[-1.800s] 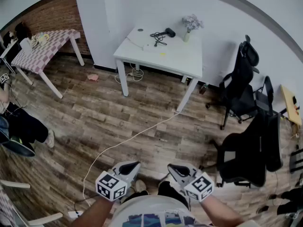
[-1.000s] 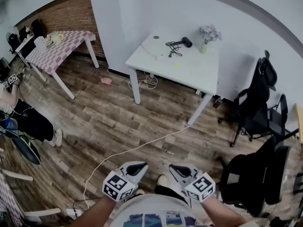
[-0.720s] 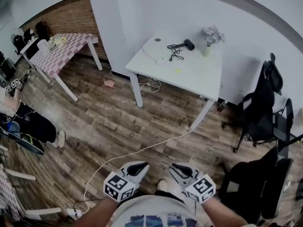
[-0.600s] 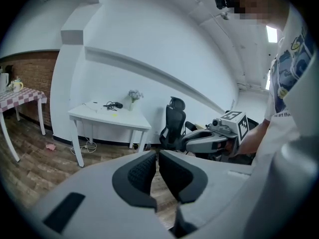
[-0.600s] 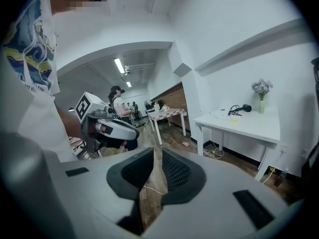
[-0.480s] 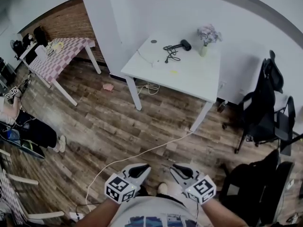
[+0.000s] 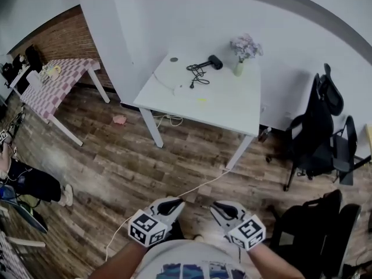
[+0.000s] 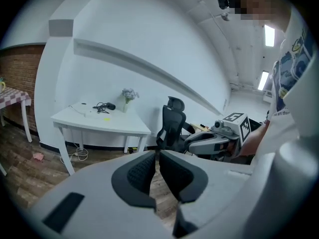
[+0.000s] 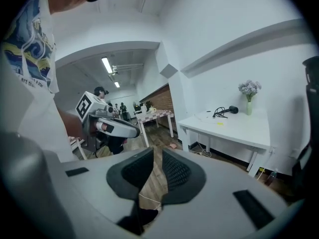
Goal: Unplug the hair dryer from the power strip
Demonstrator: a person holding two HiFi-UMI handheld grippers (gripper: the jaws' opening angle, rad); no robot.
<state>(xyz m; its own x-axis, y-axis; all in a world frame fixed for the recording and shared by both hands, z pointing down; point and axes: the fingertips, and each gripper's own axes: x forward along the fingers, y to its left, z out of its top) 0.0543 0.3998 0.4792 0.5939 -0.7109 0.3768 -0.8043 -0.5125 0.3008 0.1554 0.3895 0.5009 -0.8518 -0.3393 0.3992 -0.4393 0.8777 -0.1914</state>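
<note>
The left gripper (image 7: 172, 203) and the right gripper (image 7: 218, 206) are hovering side by side, low in front of the person, both pointing forward and a little down. The left gripper's jaws have just been opening and are standing barely parted, with nothing between them. The right gripper's jaws are also standing slightly apart, gripping nothing. Just ahead of the grippers and below them, a white cable (image 7: 200, 188) is trailing across the wooden floor (image 7: 122, 156). Well ahead of both grippers, the white surface (image 7: 229, 106) is standing against the wall. Near its far edge the black hair dryer (image 7: 212, 61) is lying on its side, its dark cord (image 7: 196, 75) bunching just to its left. A vase of flowers (image 7: 240, 67) is standing just to its right. The power strip is too small to pick out. Far to the right gripper's right, black office chairs (image 7: 314, 135) are standing, and far to the left gripper's left, a checked table (image 7: 58, 81).
</note>
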